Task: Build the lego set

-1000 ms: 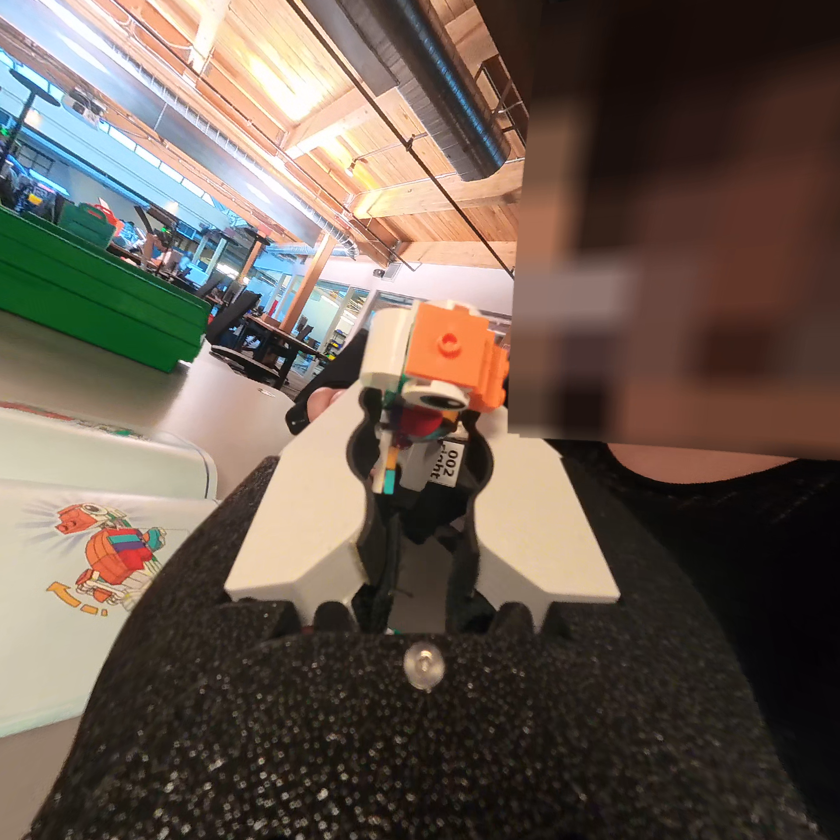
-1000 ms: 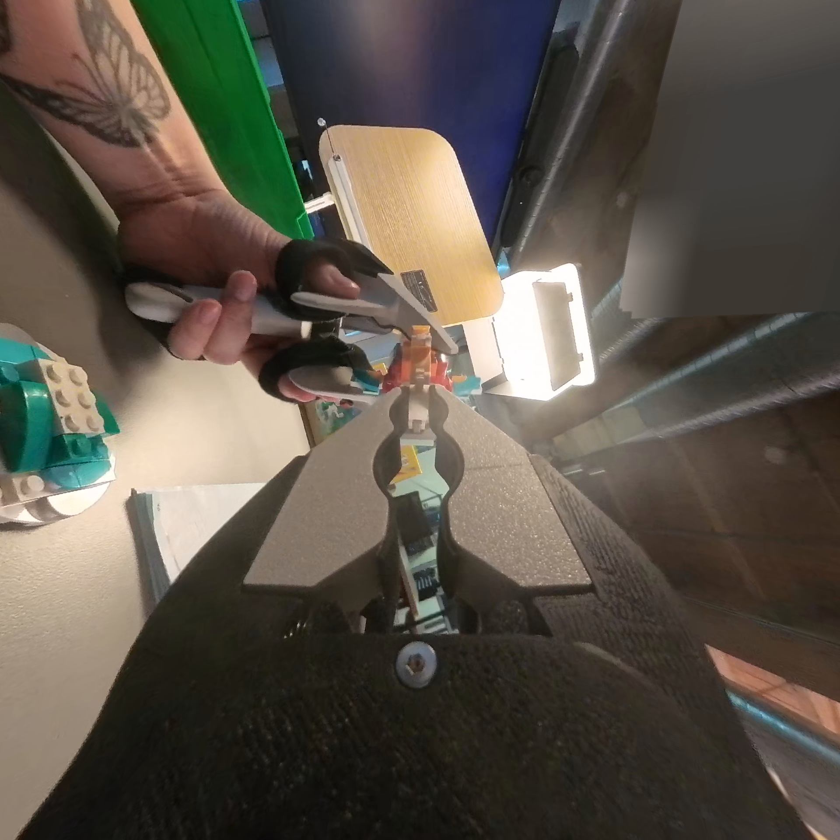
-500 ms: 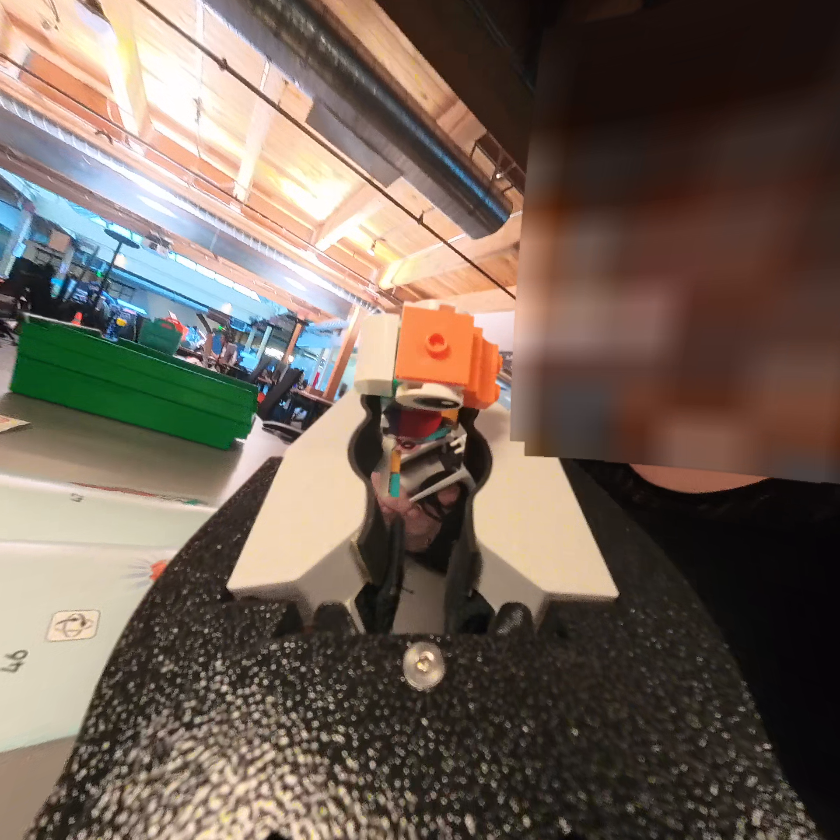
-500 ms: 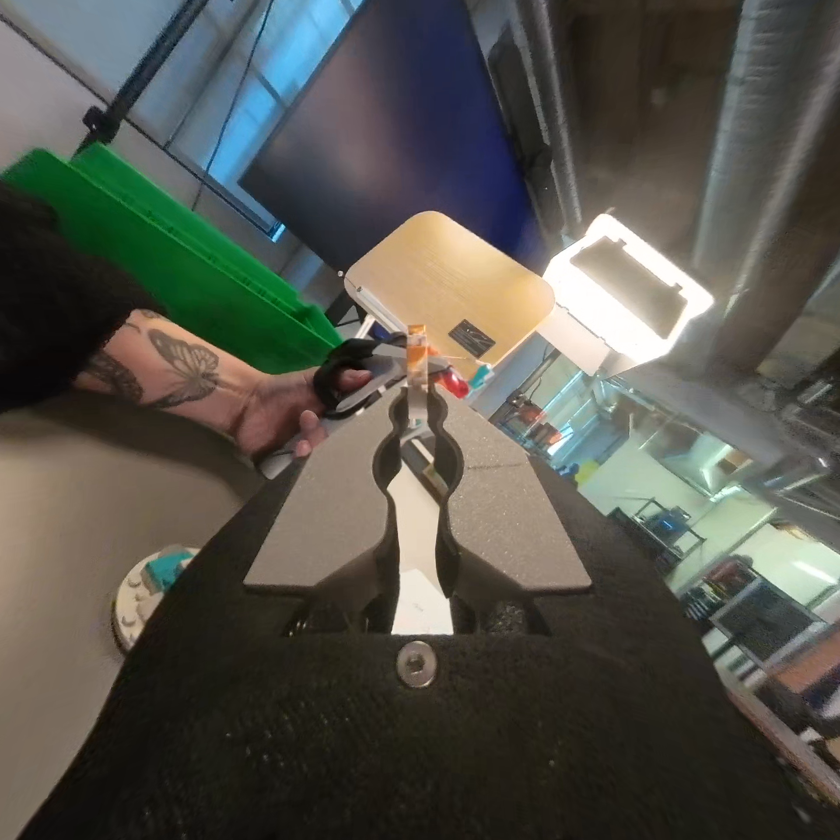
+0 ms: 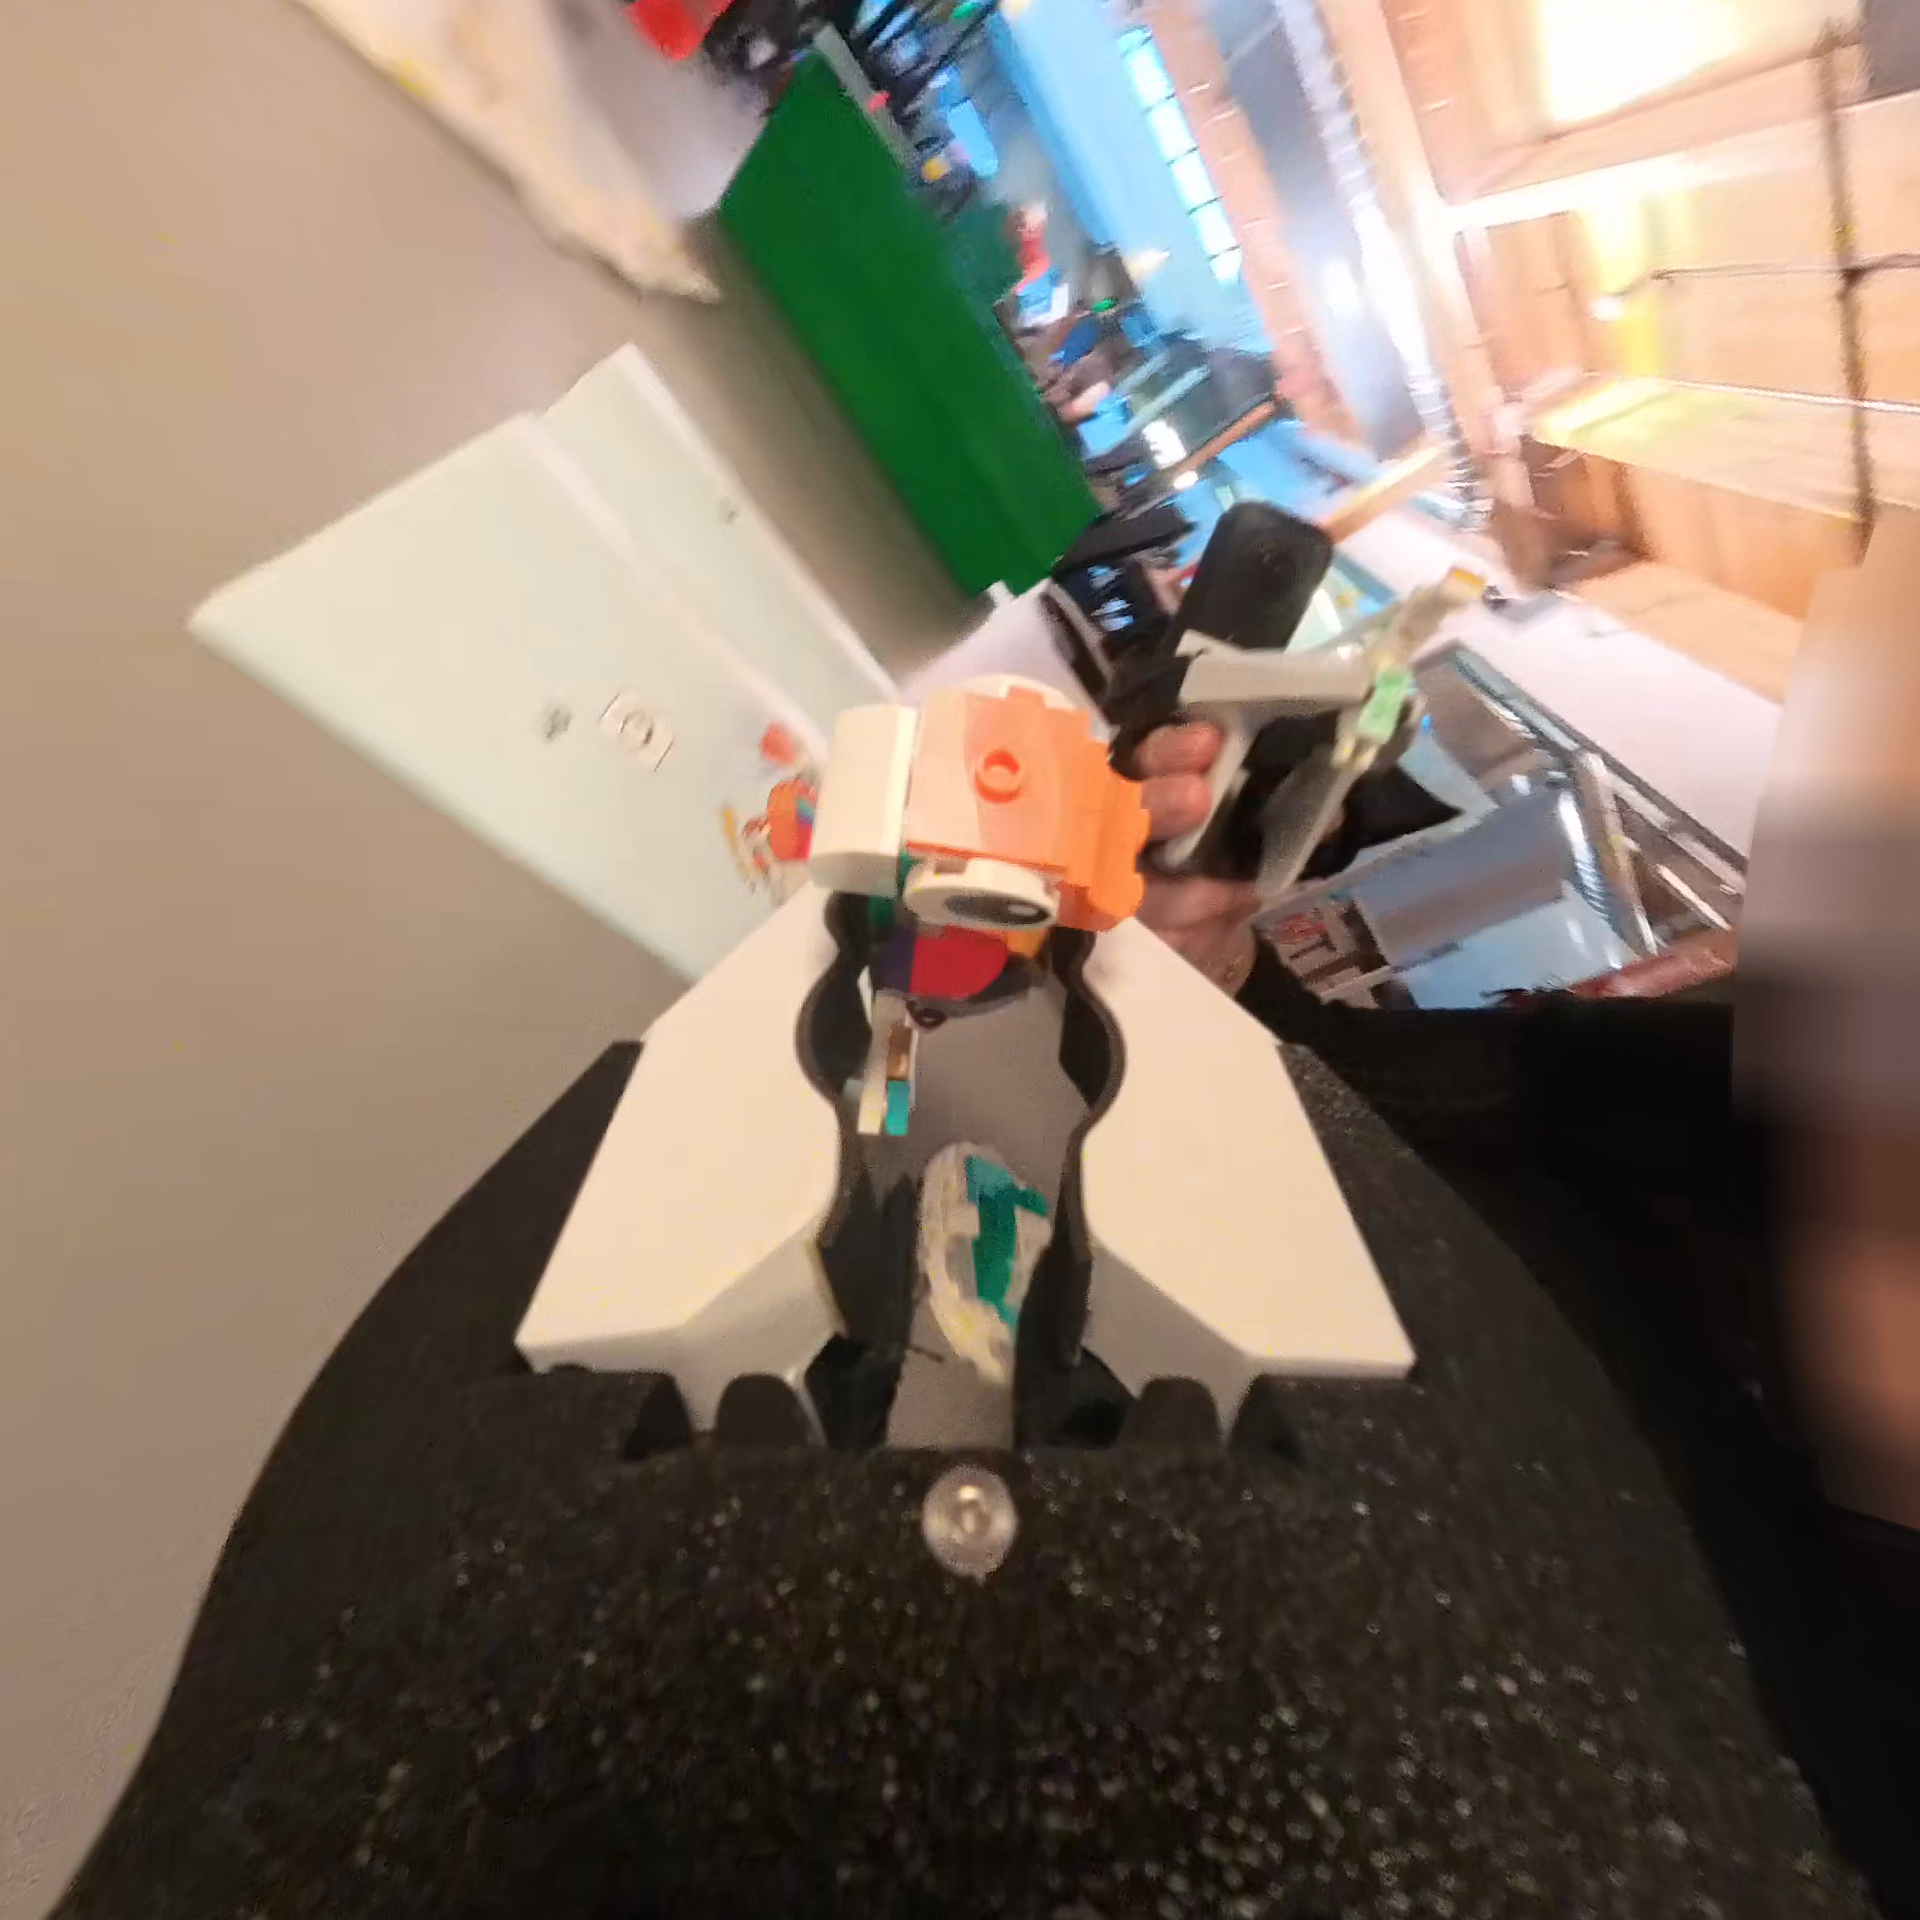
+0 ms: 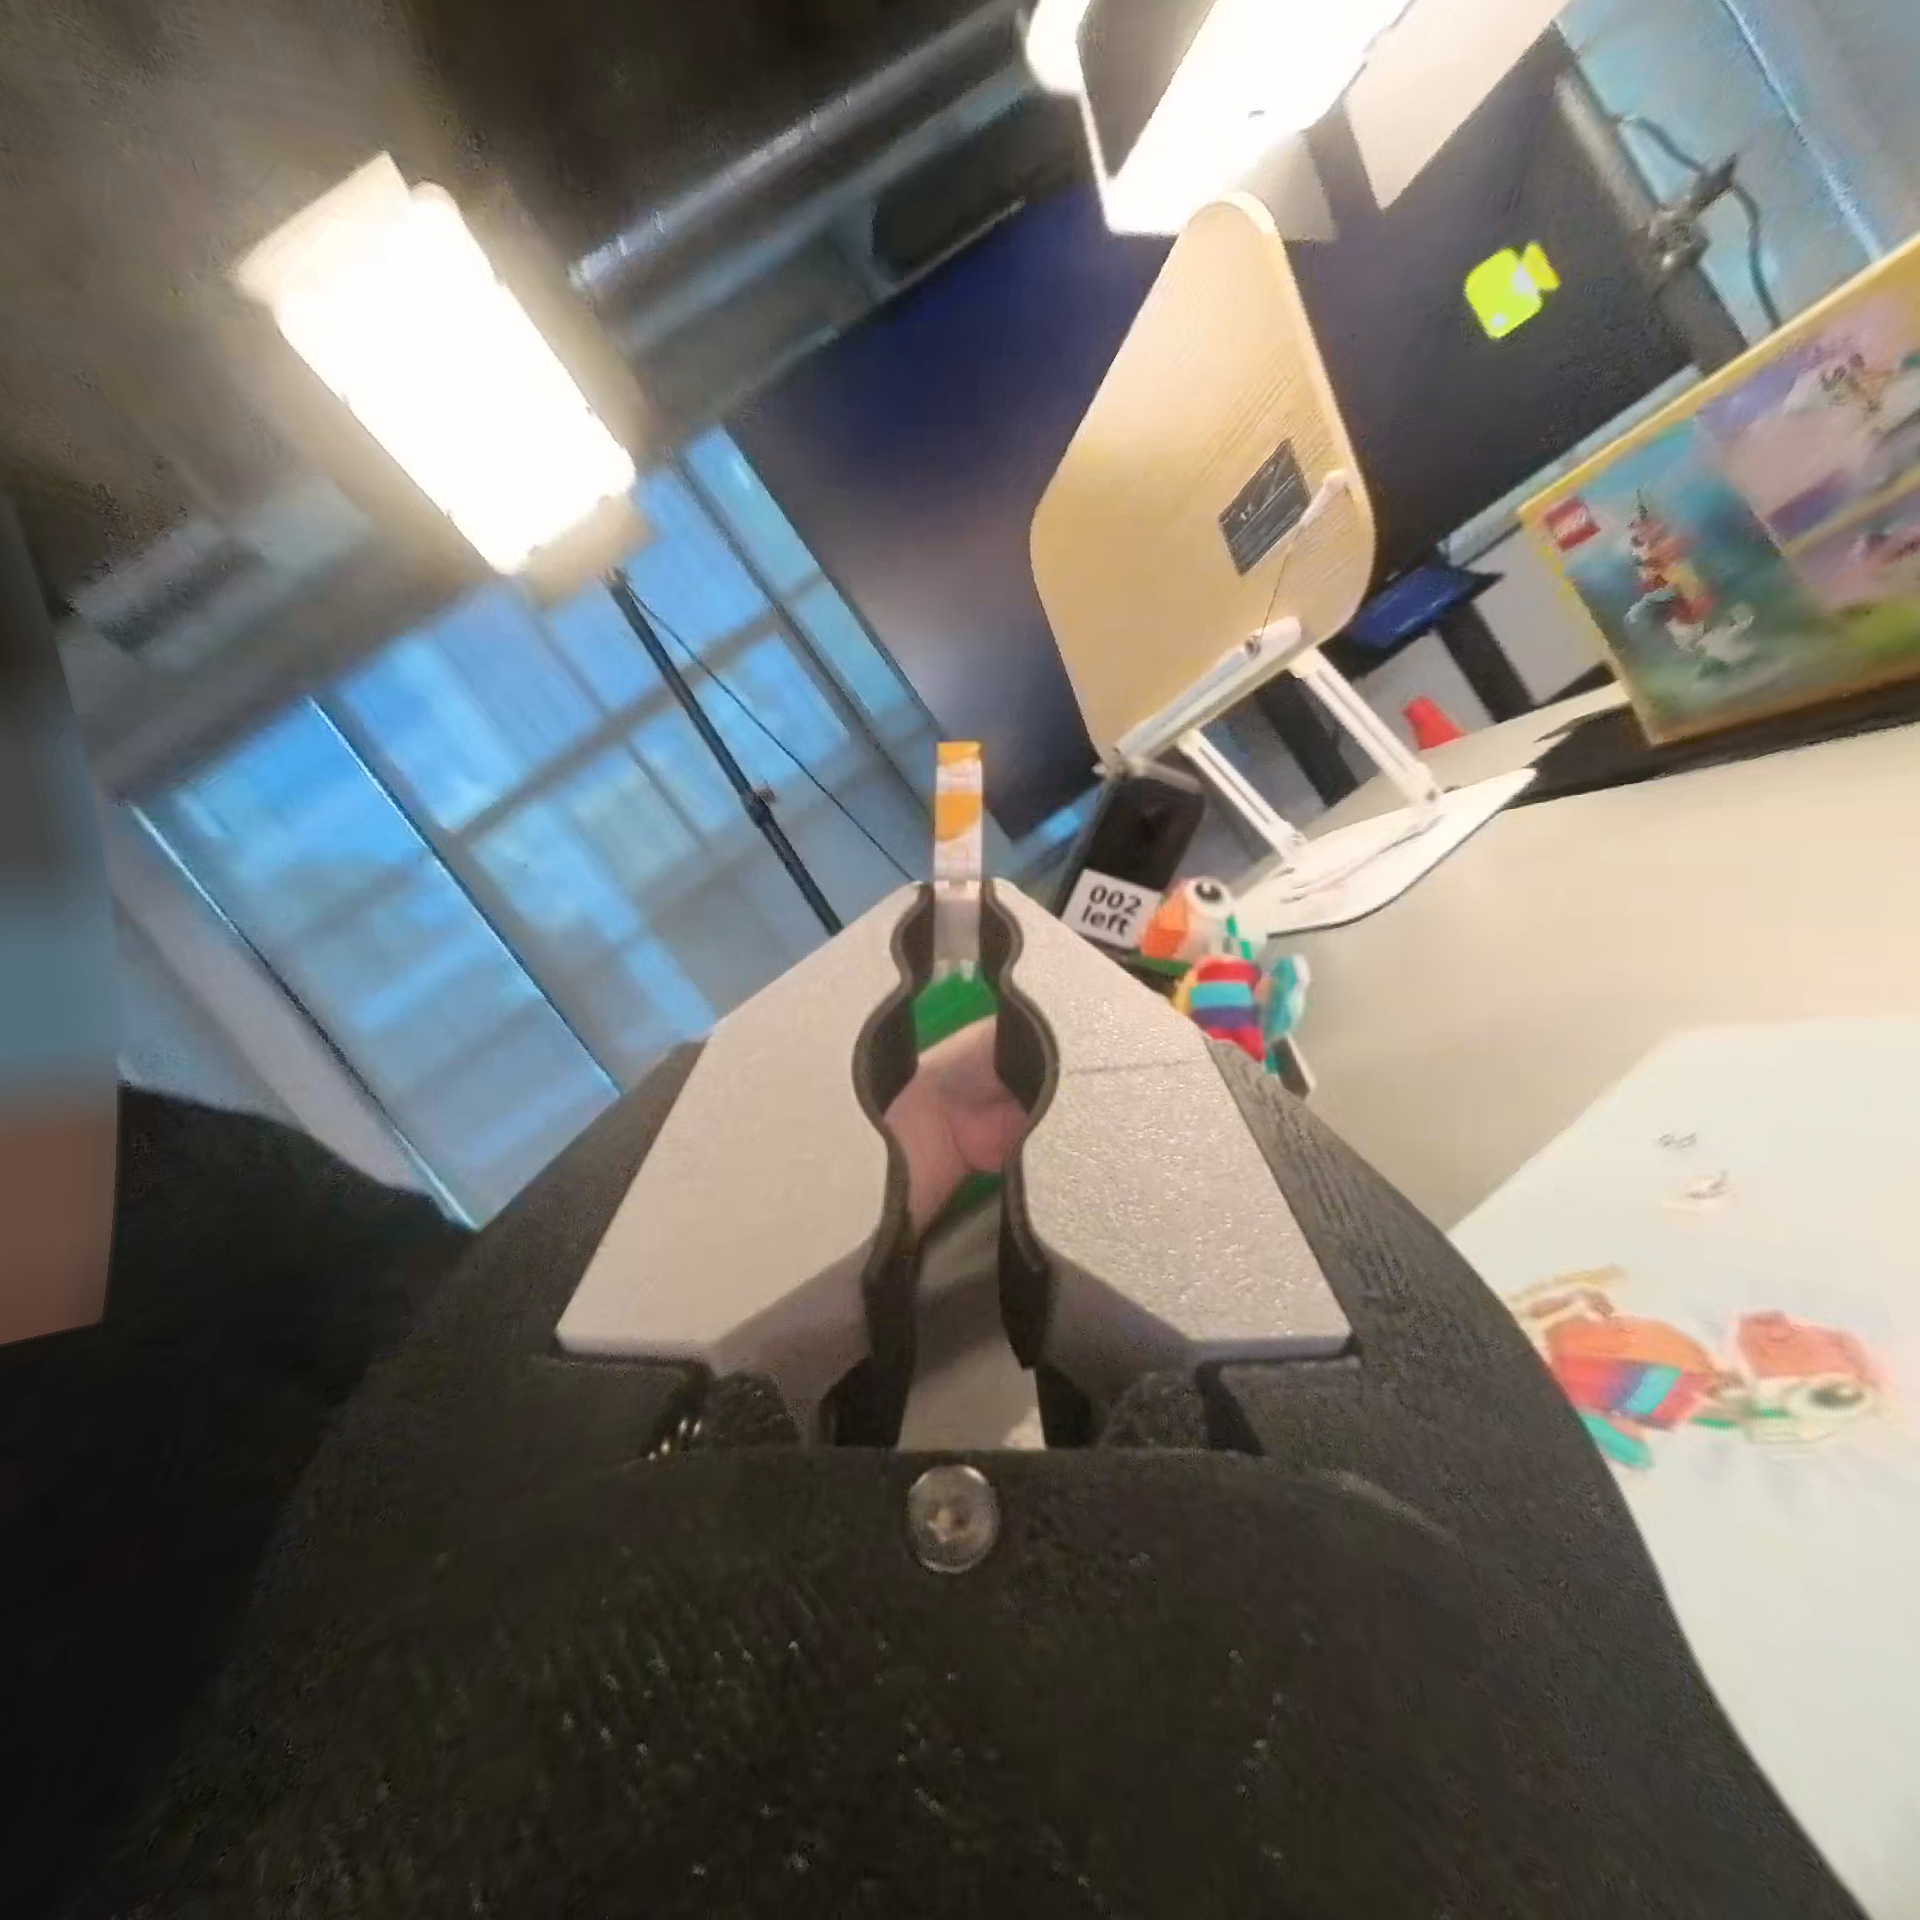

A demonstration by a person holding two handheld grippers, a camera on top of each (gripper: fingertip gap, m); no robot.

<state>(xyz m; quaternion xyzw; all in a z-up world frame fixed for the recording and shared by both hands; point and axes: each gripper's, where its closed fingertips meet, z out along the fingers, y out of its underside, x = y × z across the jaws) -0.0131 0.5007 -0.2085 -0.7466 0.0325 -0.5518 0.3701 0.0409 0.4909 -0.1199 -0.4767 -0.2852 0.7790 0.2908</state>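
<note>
Between the fingers of the left claw (image 5: 961,914) sits the model (image 5: 977,821), orange and white, pinched at its lower part and held above the counter (image 5: 208,935). Behind it the booklet (image 5: 540,665) lies flat on the counter. At the right, the right claw (image 6: 958,894) is pressed on a thin strip (image 6: 957,805), orange and white, which stands upright out of its tips. Farther off in this view the model (image 6: 1221,971) shows near the box (image 6: 1756,540).

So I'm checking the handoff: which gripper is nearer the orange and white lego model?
Left. The left gripper is shut on the orange and white lego model; the right gripper, holding a thin orange and white piece, is apart from it.
</note>
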